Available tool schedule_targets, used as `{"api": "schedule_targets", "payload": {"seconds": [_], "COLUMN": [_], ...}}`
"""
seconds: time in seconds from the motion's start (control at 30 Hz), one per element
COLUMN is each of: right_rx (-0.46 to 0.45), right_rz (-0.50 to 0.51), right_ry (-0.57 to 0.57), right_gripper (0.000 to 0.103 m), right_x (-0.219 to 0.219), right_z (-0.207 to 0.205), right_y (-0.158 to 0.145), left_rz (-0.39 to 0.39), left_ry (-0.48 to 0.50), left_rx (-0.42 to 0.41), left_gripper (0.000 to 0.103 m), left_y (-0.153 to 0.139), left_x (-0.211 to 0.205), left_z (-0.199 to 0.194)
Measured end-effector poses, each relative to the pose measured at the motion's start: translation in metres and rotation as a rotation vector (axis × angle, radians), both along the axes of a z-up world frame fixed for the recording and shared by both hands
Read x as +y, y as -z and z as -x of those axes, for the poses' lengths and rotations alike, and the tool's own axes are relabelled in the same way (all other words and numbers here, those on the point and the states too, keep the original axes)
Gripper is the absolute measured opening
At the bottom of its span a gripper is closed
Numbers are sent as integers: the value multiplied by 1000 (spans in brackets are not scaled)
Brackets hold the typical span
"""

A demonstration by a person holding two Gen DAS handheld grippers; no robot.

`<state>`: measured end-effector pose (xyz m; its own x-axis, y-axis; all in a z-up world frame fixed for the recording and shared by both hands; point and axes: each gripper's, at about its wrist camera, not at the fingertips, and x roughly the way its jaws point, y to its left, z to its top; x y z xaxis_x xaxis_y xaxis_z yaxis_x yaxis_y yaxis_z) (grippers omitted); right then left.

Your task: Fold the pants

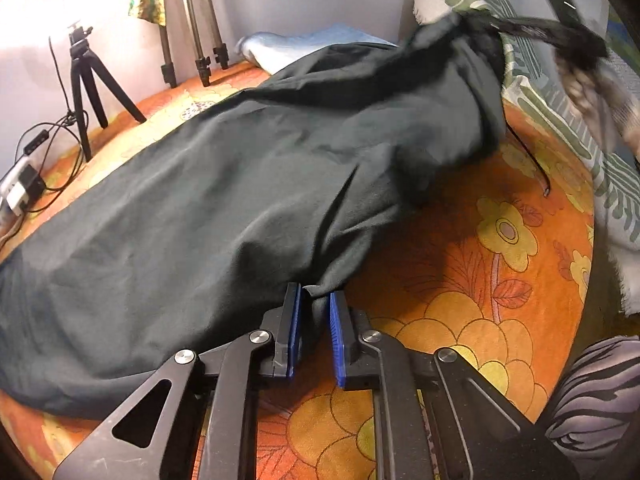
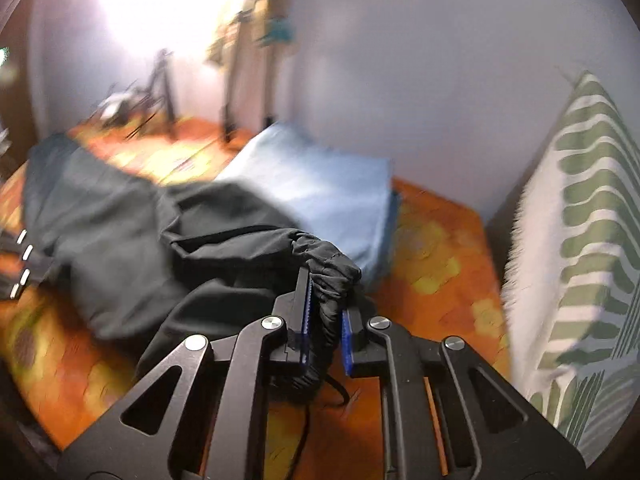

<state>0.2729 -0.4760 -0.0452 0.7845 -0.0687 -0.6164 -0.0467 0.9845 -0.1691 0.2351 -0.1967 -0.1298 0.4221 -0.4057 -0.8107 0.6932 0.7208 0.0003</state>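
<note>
Pants (image 1: 224, 184) lay on the bed; left hand-held gripper (image 1: 316, 312) pinched the hem, right hand-held gripper (image 2: 326, 316) the waistband toward two o'clock; both corners should travel level together.

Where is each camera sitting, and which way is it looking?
Left wrist view: sits on the left claw, looking down along it at the dark pants on the orange flowered bedspread; the claw pinches the pants' edge, and the blurred right claw lifts the far end.
Right wrist view: sits on the right claw, facing the wall and a blue folded cloth; the claw grips the gathered waistband.
Both views share the pants, bedspread, tripods and leaf-print pillow.
</note>
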Motion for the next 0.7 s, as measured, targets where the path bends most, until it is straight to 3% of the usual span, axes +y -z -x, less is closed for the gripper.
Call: {"api": "schedule_targets", "payload": {"seconds": [0.07,0.13,0.23,0.37,0.43,0.53,0.6,0.67,0.7], "right_rx": [-3,79,181,143,102,48,38,40,51], "right_rz": [56,48,10,-36,-31,-55,-34,-34,-28], "right_ry": [49,107,176,168,170,81,26,-89,-146], "right_gripper": [11,11,21,43,46,46,53,56,57], "right_x": [-5,-16,-32,-37,-34,-16,4,31,45], "right_z": [-22,-51,-79,-63,-47,-31,-28,-28,-31], "right_y": [5,24,50,43,30,6,-5,-14,-16], "left_rz": [-1,-6,-4,5,26,30,27,27,30], "left_ry": [13,25,30,38,30,19,12,-10,-19], "left_rx": [-3,0,14,7,18,17,11,2,4], "left_gripper": [10,10,10,10,10,11,26,36,36], "left_y": [0,1,0,-9,-16,-21,-24,-26,-26], "left_x": [-2,-4,-3,4,12,20,26,35,39], "left_z": [4,5,5,6,6,9,11,13,13]}}
